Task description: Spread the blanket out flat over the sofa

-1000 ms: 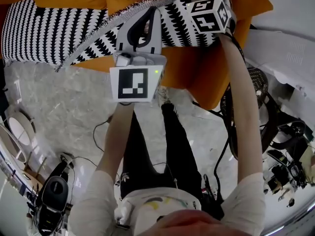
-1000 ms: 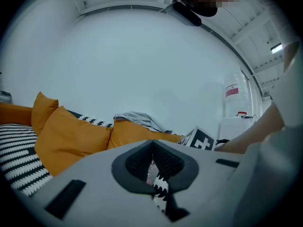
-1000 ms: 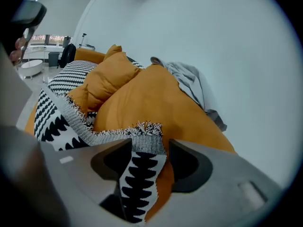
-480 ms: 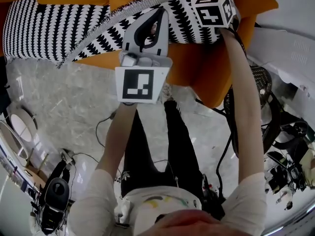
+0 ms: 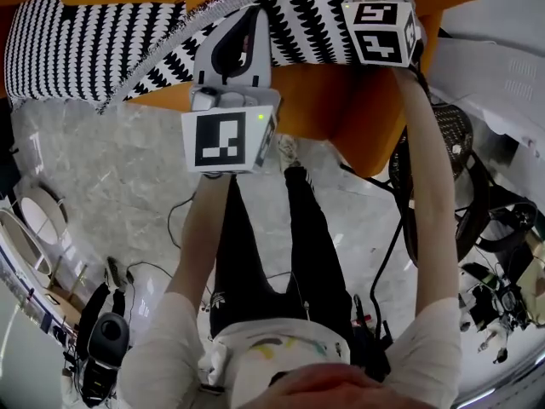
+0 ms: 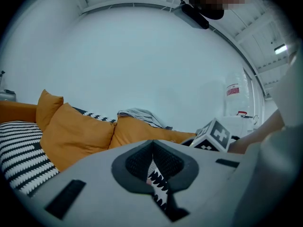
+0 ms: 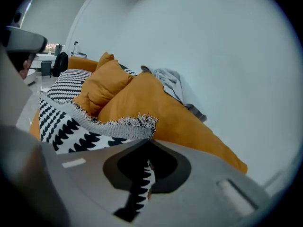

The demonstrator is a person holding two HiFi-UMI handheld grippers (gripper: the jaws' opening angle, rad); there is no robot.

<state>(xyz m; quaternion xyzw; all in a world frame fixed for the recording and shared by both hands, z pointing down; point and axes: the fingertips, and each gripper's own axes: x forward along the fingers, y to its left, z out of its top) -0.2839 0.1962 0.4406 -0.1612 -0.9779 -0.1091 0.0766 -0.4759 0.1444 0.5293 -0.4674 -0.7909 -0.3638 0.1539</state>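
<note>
1. L gripper (image 6: 153, 171): jaws clamped on blanket (image 5: 94, 49) edge. R gripper (image 7: 141, 174): jaws just closed, pinching fringed edge.
2. Blanket bunched along sofa (image 5: 341, 113) front, long axis along sofa. Bulk trails past L gripper, so L hand nearer.
3. Head view shows the whole run. R gripper view adds fringe and cushions (image 7: 106, 86) behind.

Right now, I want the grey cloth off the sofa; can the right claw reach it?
Probably not: the right claw is shut on the blanket, with an orange cushion before the grey cloth.

No legible text or labels
</note>
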